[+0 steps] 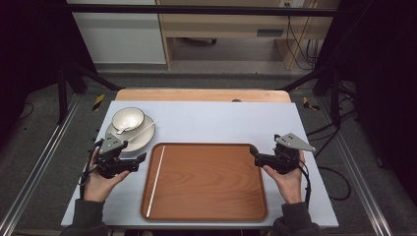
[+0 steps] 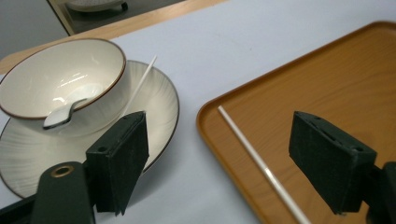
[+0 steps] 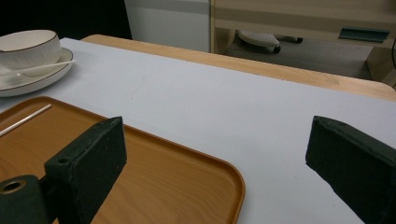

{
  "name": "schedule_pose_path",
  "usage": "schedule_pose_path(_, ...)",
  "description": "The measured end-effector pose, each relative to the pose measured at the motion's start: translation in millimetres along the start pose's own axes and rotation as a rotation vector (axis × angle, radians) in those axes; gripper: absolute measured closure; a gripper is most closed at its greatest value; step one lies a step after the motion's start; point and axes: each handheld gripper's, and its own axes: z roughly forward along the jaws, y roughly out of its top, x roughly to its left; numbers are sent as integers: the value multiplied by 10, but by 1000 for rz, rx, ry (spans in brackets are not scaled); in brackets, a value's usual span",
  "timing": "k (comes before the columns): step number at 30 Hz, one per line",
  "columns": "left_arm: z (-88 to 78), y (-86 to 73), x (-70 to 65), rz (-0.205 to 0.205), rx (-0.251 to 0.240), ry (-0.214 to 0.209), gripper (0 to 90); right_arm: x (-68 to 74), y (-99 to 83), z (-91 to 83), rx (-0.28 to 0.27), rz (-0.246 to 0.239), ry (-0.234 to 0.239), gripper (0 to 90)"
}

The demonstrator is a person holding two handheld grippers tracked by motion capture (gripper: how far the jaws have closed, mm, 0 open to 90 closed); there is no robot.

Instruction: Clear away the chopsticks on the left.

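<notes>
At the left, a round white bowl with a thin brown rim (image 1: 128,118) is seen on a flat white plate (image 1: 142,138), with a white spoon (image 2: 63,114) inside it. A thin white stick (image 1: 146,126) is leaned across the plate. Just beside the plate, the left gripper (image 1: 139,158) is held with its jaws spread wide, nothing between them. A smooth brown wooden tray with rounded corners (image 1: 211,182) is laid in the middle, and a second white stick (image 1: 156,179) is laid along its left side. The right gripper (image 1: 253,153) is held at the tray's right edge, spread and empty too.
</notes>
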Motion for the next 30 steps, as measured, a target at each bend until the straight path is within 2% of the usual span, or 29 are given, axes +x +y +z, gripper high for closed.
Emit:
schedule_pose_path(3,35,-123,147,-33,14,-4,182,4,0,3,-2,-5,2,55)
schedule_pose_path(7,77,-224,321,-55,42,24,189,1,-3,8,-1,-6,2,56)
schedule_pose_path(13,157,-245,505,-44,37,65,279,18,-9,26,9,-7,4,58)
schedule_pose_path(15,217,-252,554,-29,51,102,339,19,-9,26,8,-5,3,58)
schedule_pose_path(18,299,-234,616,-12,97,116,394,14,-10,26,8,-7,0,58)
schedule_pose_path(21,350,-186,670,2,110,109,433,11,-14,31,10,-12,-2,59)
schedule_pose_path(22,365,-182,688,2,97,107,459,12,-16,33,12,-9,1,58)
schedule_pose_path(24,405,-193,729,-17,96,96,476,11,-17,34,13,-11,1,59)
schedule_pose_path(28,489,-241,783,-11,126,95,517,14,-19,38,13,-9,1,59)
schedule_pose_path(30,515,-250,800,-15,117,93,553,14,-21,41,14,-7,0,59)
